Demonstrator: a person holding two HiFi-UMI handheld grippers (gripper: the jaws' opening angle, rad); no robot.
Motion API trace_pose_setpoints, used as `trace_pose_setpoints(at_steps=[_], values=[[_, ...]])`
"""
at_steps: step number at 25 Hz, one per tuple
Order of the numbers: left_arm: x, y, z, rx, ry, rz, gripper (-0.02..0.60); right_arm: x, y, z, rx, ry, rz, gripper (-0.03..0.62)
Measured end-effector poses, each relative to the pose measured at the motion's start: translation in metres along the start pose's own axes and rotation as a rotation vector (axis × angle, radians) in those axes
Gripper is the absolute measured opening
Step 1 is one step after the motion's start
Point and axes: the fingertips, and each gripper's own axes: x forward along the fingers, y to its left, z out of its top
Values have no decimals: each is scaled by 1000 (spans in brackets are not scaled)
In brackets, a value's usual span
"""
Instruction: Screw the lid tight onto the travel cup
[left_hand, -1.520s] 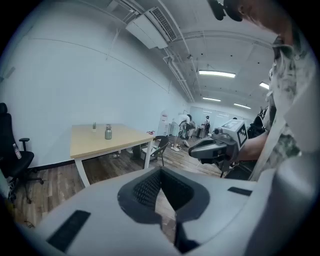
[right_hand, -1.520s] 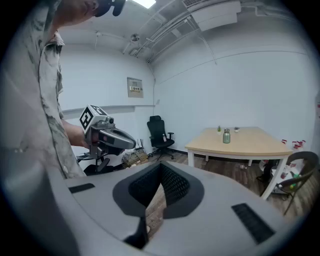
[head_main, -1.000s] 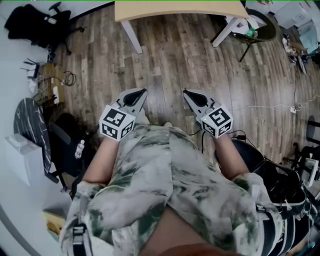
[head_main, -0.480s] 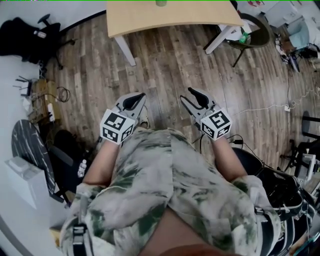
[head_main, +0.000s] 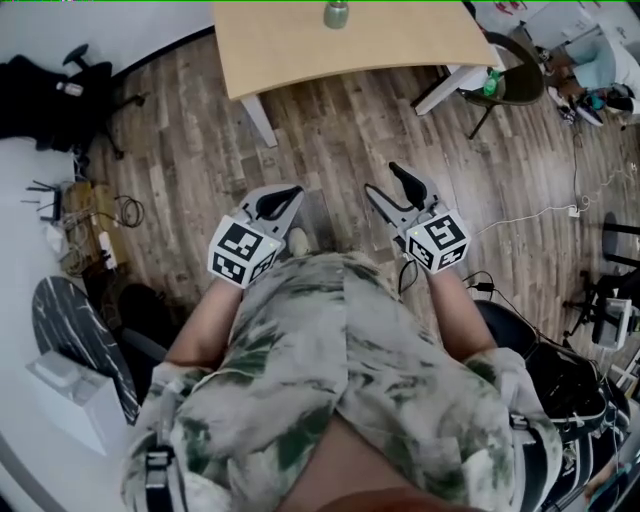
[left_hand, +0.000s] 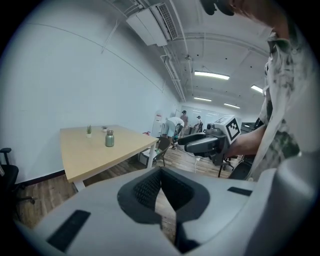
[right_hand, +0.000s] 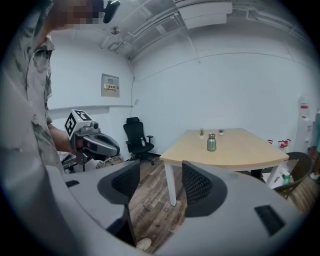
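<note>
The travel cup (head_main: 336, 14), a small green cylinder with a silver top, stands on the light wooden table (head_main: 400, 45) at the far edge of the head view. It is also visible far ahead in both gripper views (left_hand: 109, 138) (right_hand: 211, 142). Both grippers are held over the wooden floor, well short of the table. My left gripper (head_main: 285, 194) is shut with nothing in it. My right gripper (head_main: 386, 180) has just been opening; its jaws stand apart with nothing between them. Each gripper shows in the other's view (left_hand: 200, 144) (right_hand: 95, 142).
Two tiny potted plants (right_hand: 201, 132) stand behind the cup. A black office chair (right_hand: 136, 137) is at the left wall and another chair (head_main: 512, 62) by the table's right end. White table legs (head_main: 262, 120) and cables (head_main: 540, 212) lie ahead.
The table has come further into the head view and the cup now shows at its top edge. Both grippers moved towards the table. The right gripper's jaws went from shut to apart.
</note>
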Motion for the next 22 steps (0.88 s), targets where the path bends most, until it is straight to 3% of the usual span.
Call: trace_pose_setpoints(at_steps=[6, 15, 22], values=[[5, 52, 4, 18, 18, -29, 23, 44, -16, 20, 16, -12, -42, 279], [8, 81, 8, -7, -10, -11, 23, 77, -15, 28, -11, 11, -15, 262], [70, 105, 39, -26, 21, 38, 23, 103, -94, 43, -17, 15, 51, 262]])
